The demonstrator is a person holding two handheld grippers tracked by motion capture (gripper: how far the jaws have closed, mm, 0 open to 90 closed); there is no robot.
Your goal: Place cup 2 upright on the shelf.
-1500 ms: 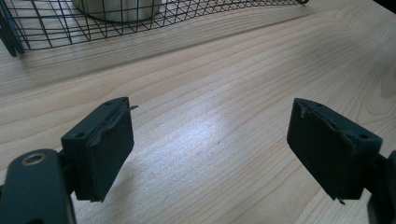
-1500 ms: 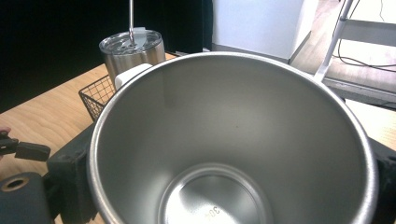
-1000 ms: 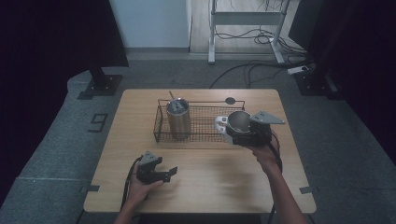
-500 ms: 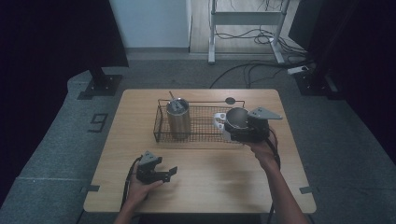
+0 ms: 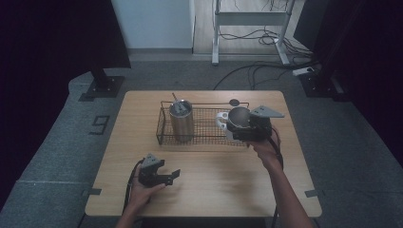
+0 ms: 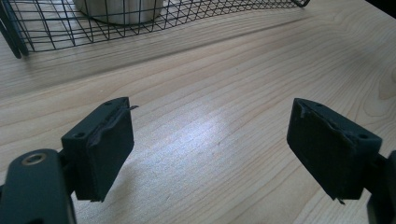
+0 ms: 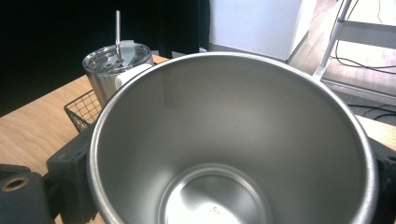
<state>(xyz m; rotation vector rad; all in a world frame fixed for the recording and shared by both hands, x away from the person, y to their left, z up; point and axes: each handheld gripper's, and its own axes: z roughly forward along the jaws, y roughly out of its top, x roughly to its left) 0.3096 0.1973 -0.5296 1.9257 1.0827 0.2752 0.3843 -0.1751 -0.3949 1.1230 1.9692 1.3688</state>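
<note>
Right gripper (image 5: 241, 128) clamped on an open steel cup (image 7: 233, 154), held upright at the right end of the wire basket (image 5: 204, 137). Lidded tumbler with straw (image 5: 181, 118) stands in the basket's left half. Left gripper (image 5: 172, 176) rests low on the surface (image 5: 223, 190), jaws apart, nothing between them.

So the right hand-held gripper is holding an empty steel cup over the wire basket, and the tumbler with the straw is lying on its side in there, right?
Not quite. The tumbler with the straw stands upright in the wire basket, as the high view shows. The rest holds: the right hand-held gripper grips an empty steel cup at the basket's right end.
</note>
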